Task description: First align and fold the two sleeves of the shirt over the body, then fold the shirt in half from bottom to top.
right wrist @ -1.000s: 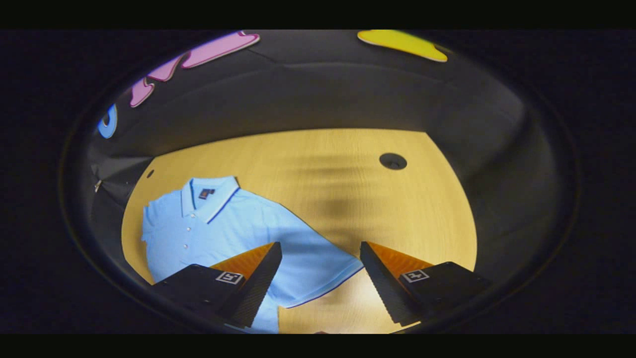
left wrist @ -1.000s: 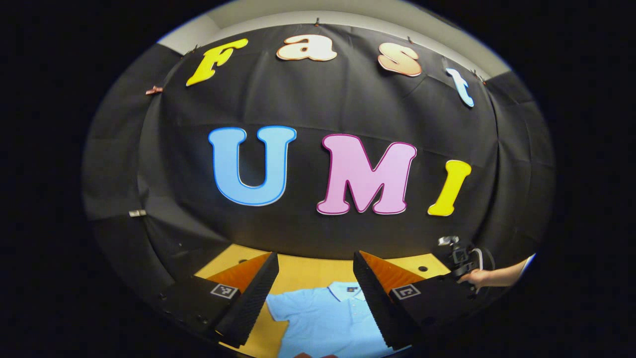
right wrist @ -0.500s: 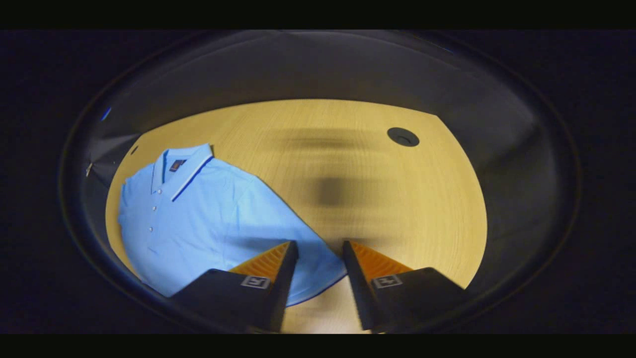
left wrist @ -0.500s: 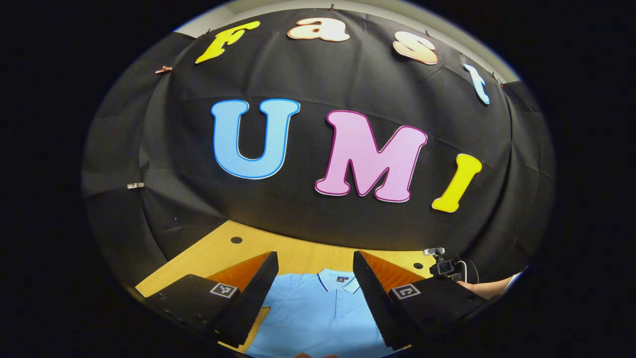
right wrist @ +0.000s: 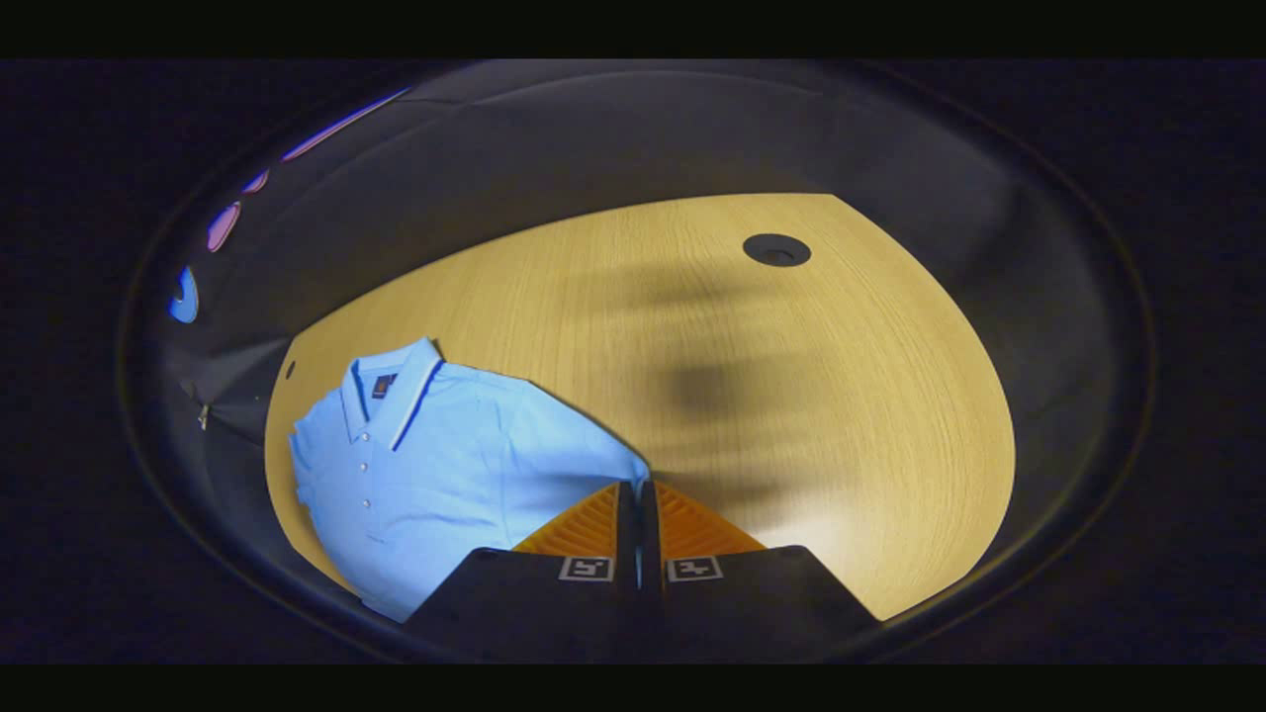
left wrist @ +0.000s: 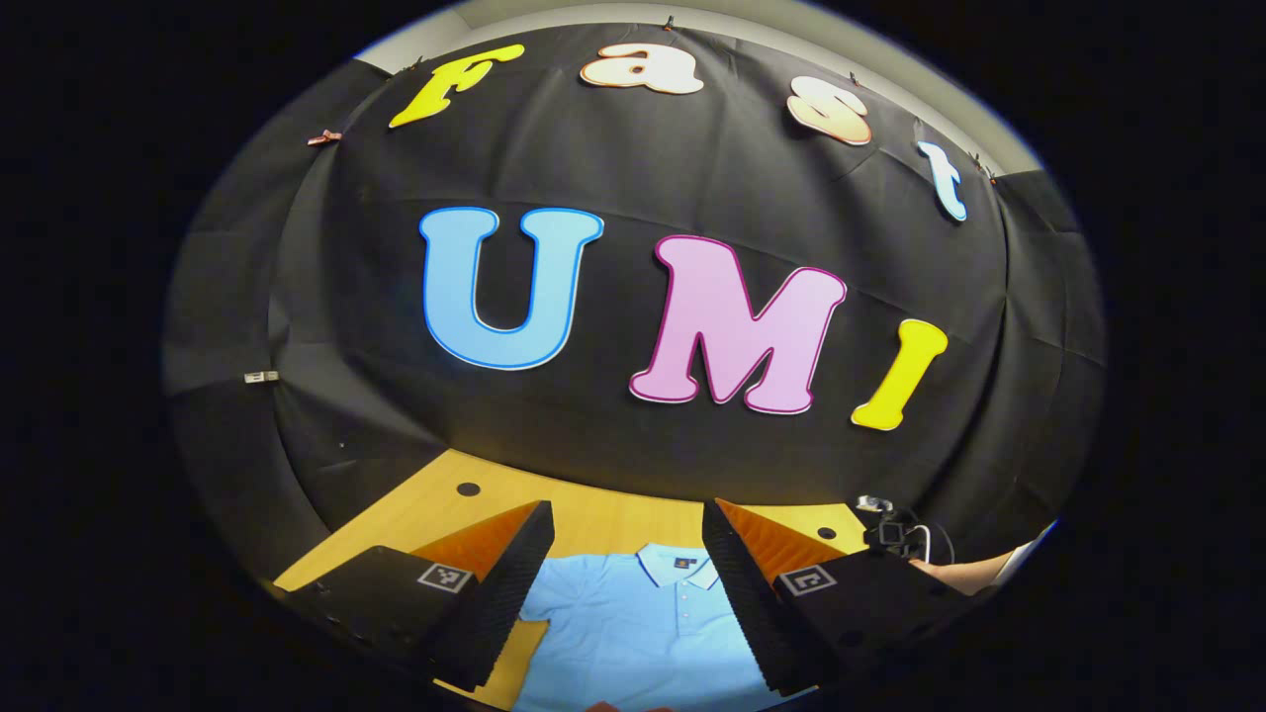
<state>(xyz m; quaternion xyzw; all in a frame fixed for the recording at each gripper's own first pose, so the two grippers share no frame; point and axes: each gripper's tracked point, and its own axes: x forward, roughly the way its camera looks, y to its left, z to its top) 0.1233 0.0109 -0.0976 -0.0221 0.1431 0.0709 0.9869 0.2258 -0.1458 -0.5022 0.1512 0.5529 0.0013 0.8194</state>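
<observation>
The light blue shirt (right wrist: 435, 465) lies flat on the yellow desk (right wrist: 791, 396), front side up, with its collar (right wrist: 396, 391) pointing at the far wall.

The right gripper (right wrist: 639, 514) has its jaws pressed together on the edge of the right sleeve (right wrist: 593, 457). A thin bit of blue cloth shows between them, so it looks like a real pinch. The left gripper (left wrist: 628, 569) hangs above the shirt with its jaws wide apart and nothing in them. Far off to its right, a hand (left wrist: 954, 574) holds the other gripper.

The job right now seems to be folding the right sleeve over the body. To do it well, lift the sleeve just a little (not high, or the whole shirt may slide). Then carry it sideways toward the buttons (right wrist: 364, 467) and lay it down flat. Keep the fold line straight, going from the shoulder down. The empty left gripper could press on the body to keep the shirt from moving. Let go only when the sleeve lies smooth.
</observation>
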